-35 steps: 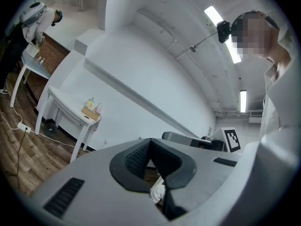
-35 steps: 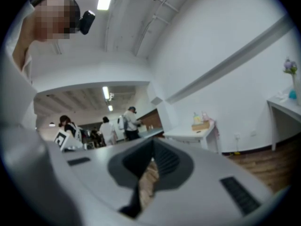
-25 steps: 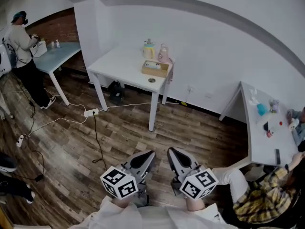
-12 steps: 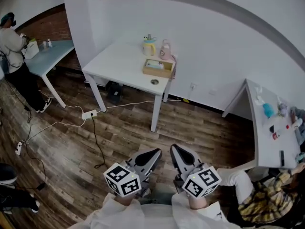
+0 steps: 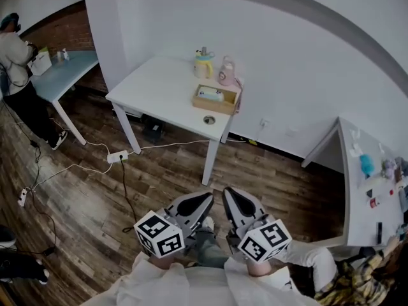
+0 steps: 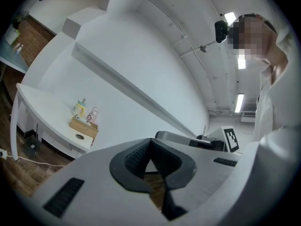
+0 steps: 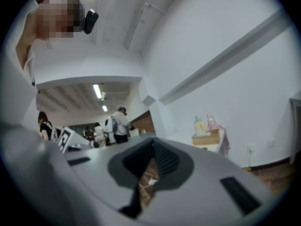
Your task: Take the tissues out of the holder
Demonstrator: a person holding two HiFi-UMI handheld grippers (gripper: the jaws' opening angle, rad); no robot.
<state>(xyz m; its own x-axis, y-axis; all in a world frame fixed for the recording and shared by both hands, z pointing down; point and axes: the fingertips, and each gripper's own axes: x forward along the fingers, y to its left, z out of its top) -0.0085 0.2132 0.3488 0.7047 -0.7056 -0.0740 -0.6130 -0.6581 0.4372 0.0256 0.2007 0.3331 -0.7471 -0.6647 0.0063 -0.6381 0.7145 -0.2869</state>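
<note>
Two grey hand-held grippers sat at 6 o'clock in the head view, pointing level toward 12. On the left gripper (image 5: 205, 200) the jaws were pressed together w/ nothing betw. them. The right gripper (image 5: 227, 194) looked the same, tips closed and empty. Well apart from both, at approx. 12 o'clock, stood a white rectangular table (image 5: 159, 85). At its right end lay a shallow light-wood tissue holder (image 5: 217, 103) w/ pale tissues (image 5: 210, 94) inside. A yellow bottle (image 5: 203, 63) and a pink bottle (image 5: 226, 72) stood just behind it, toward 12. The tissues were probably light, soft and easily torn, and the holder might lift w/ them. Best guess: steady the wooden wall w/ one gripper and pinch the exposed top of the tissues, at centre, w/ the other.
</note>
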